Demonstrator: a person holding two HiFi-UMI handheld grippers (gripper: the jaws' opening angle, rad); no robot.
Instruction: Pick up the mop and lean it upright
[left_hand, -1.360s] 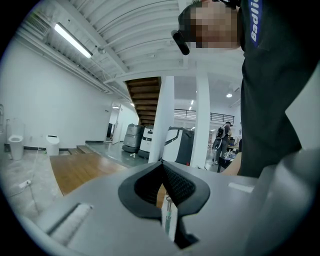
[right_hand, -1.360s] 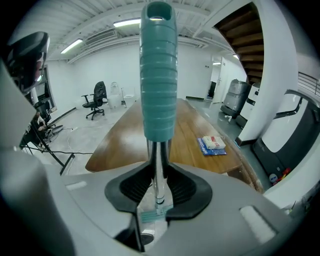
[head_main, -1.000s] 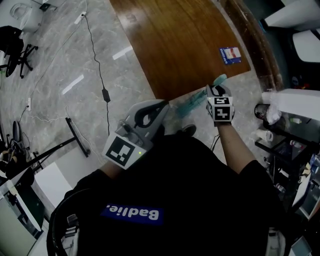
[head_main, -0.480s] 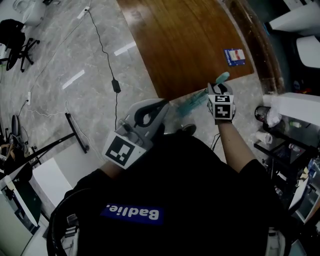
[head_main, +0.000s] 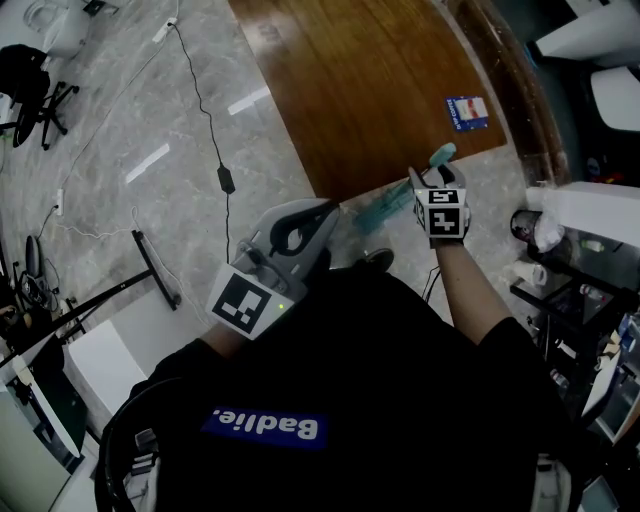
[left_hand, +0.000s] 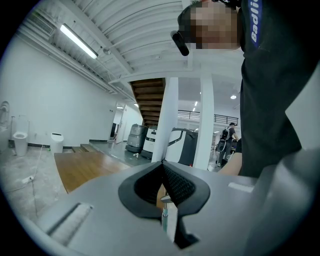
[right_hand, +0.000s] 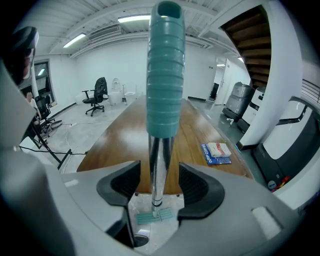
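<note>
My right claw (right_hand: 159, 184) has just been opening and is spread around the mop (right_hand: 163, 75) shaft, pads clear of it. The mop is near upright, head on the floor (head_main: 150, 120). Left claw (left_hand: 162, 182) is pressed together, empty. Release step, I judge; next I back off without knocking the handle.

Reference landmark: the wood platform (head_main: 380, 80), a curved-edged panel set in the marble floor (head_main: 120, 130).

- A blue box (head_main: 466, 111) printed "DRIP COFFEE" lies flat on the platform, near its right edge.
- A black cable (head_main: 203, 100) runs over the marble left of the platform. An adapter (head_main: 226, 180) sits on it.
- An office chair (head_main: 28, 85) stands well left of the platform.
- A black stand foot (head_main: 155, 272) lies left of the platform's near corner.
- A wooden staircase (left_hand: 150, 97) rises beyond the platform, with a white column (left_hand: 167, 122) and a grey machine (left_hand: 136, 138) near it.
</note>
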